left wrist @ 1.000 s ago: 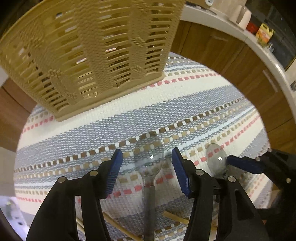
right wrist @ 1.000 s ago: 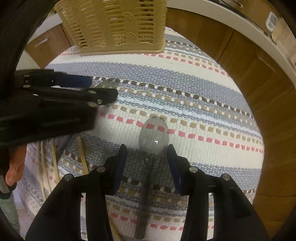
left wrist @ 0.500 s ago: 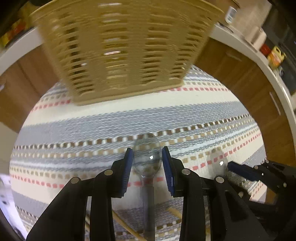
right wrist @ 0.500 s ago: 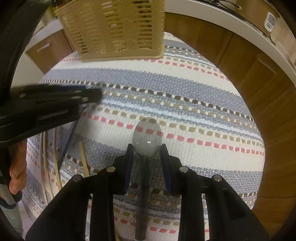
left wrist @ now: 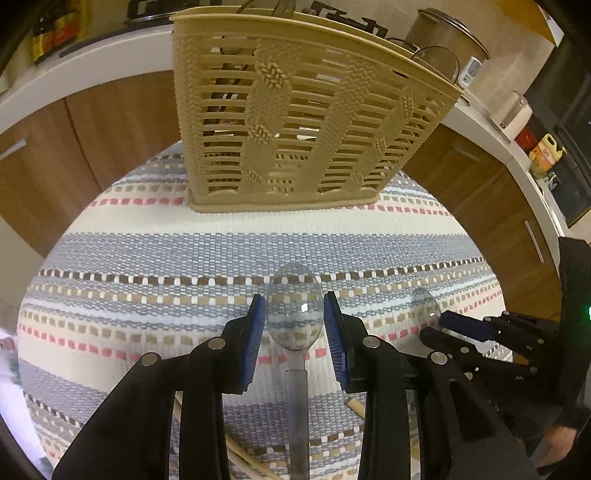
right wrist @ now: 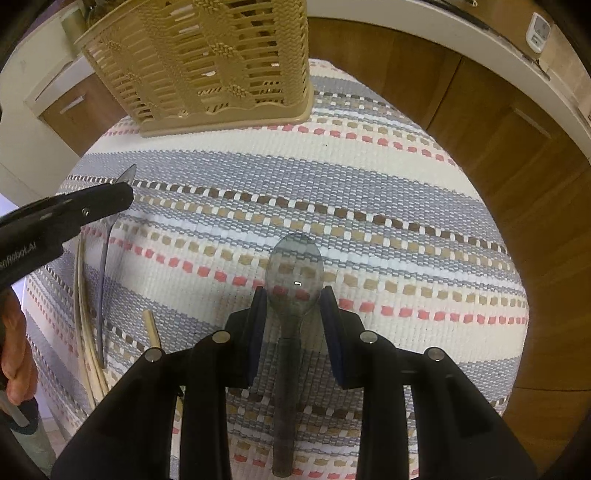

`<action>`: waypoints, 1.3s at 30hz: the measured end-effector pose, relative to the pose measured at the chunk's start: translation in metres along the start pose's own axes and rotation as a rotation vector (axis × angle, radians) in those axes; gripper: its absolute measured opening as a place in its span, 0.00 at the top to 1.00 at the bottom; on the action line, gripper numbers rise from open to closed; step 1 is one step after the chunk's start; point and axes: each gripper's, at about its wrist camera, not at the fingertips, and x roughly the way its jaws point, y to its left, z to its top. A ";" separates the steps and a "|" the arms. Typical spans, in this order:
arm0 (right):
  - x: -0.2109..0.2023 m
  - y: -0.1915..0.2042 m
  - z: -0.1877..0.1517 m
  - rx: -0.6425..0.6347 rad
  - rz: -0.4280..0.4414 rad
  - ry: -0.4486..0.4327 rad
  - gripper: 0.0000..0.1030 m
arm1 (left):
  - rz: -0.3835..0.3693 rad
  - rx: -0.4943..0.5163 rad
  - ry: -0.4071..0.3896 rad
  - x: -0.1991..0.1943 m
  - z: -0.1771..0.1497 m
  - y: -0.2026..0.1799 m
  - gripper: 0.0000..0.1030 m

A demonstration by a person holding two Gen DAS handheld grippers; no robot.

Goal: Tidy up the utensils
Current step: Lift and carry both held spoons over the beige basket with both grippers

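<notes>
Both tongs, wide apart a second ago, now closed. Left tongs (left wrist: 294, 325) pinch clear spoon (left wrist: 293, 306) at bowl; right tongs (right wrist: 292, 317) pinch second clear spoon (right wrist: 294, 273) likewise. Spoons near striped mat (left wrist: 147, 258); whether lifted, cannot tell. Beige basket (left wrist: 295, 122) beyond, likely destination.

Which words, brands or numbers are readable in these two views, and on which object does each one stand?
"Robot.AI", white print on the black body of the left claw in the right wrist view; letters before it are cut off.
Yellow bottle on the counter: the label has print, too small to read.
Small white device on the counter: too blurred to read.
Dark bottles at top left: labels too dim to read.
Nothing else bears text.
</notes>
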 end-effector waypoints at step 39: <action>-0.147 0.027 0.012 -0.099 0.169 -0.643 0.72 | -0.110 -0.054 -0.604 -0.173 0.003 0.020 0.70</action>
